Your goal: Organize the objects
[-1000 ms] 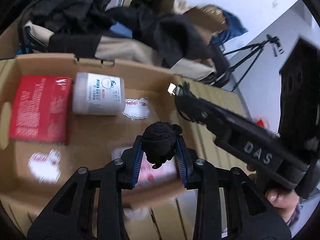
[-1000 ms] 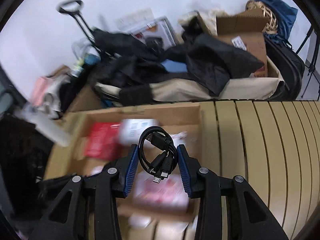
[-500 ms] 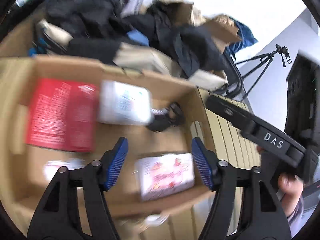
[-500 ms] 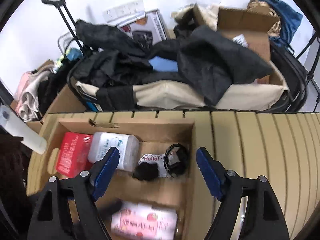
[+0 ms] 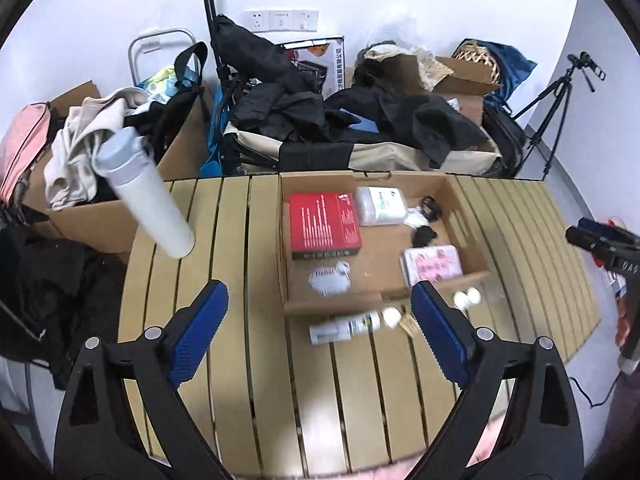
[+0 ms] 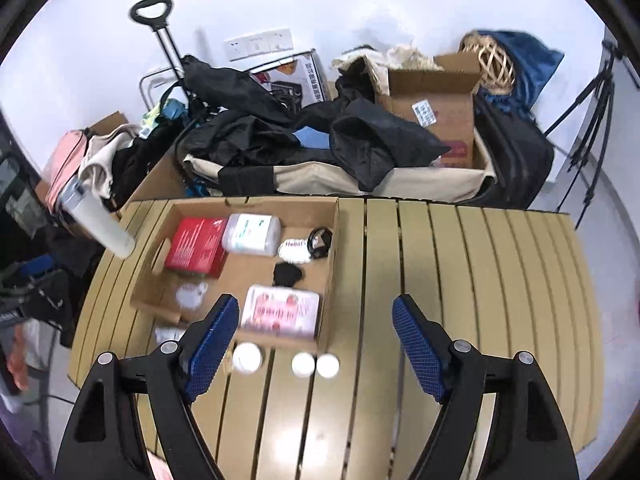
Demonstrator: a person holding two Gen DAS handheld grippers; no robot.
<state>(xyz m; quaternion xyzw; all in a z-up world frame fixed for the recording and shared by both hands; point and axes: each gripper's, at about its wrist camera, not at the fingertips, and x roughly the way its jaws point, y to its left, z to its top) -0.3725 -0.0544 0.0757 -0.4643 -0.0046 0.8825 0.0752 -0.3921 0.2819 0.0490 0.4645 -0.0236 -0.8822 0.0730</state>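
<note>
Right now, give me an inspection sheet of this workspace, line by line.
Surface: tan slatted table, open to the right of the box.
Job's things: shallow cardboard box holds a red carton, white plastic tub, pink packet, black coiled cable and a black fabric lump.
Clutter: white-capped bottles on the table near the box; white cylindrical flask at the table's far left.
Grippers: left gripper opening, nothing between its pads; right gripper open, empty.
Cables: only the coiled one, in the box.
Surroundings: heaped dark clothes, cartons, black tripod.
</note>
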